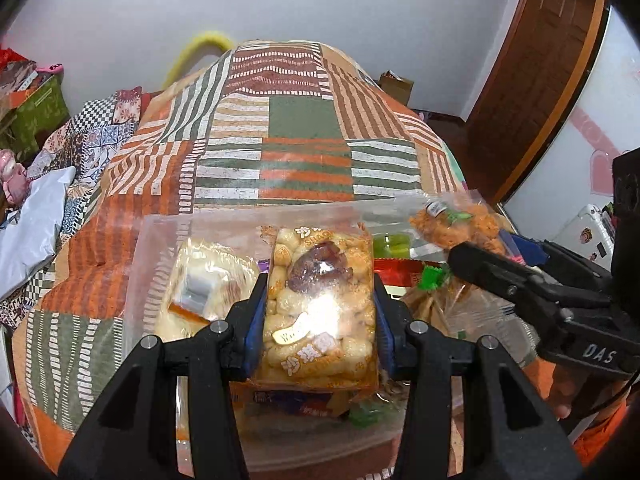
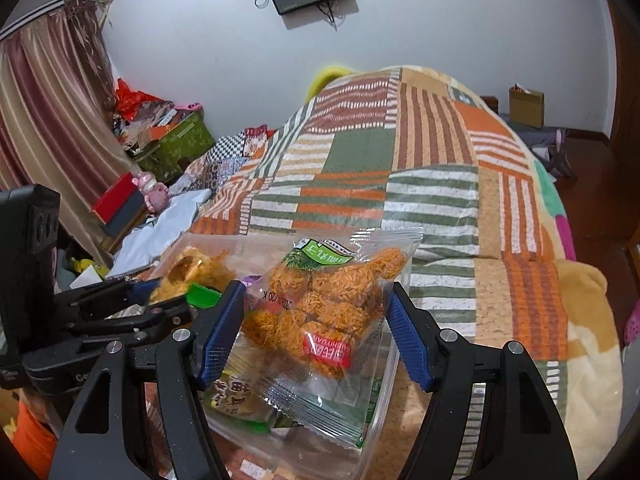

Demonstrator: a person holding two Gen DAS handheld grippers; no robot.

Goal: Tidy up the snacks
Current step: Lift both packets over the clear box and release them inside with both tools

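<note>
**Two Snack Packs Hung Over a Crowded Box**

The left gripper (image 1: pixel 320 320) had its blue pads pressed on both sides of a clear pack of puffy yellow rice bars (image 1: pixel 320 304). It held the pack over the clear plastic box (image 1: pixel 160 240) on the striped orange and green bed cover (image 1: pixel 304 128).

The right gripper (image 2: pixel 316 332) had its fingers spread wide. A clear bag of orange crunchy noodle balls (image 2: pixel 320 304) sat between them. The pads were near the bag's sides, but I could not tell if they really squeezed it.

The noodle bag could slip and fall outside the box, because the hold looked loose and the wrapper was slick. The rice bar pack was soft, so a hard squeeze could crush it.

The two grippers were close together and could bump. The box was already crowded: a round pale bun in a clear wrap (image 1: pixel 208 280) on the left, small green candies (image 1: pixel 390 245), and other shiny wrappers. They left little room for more.
</note>
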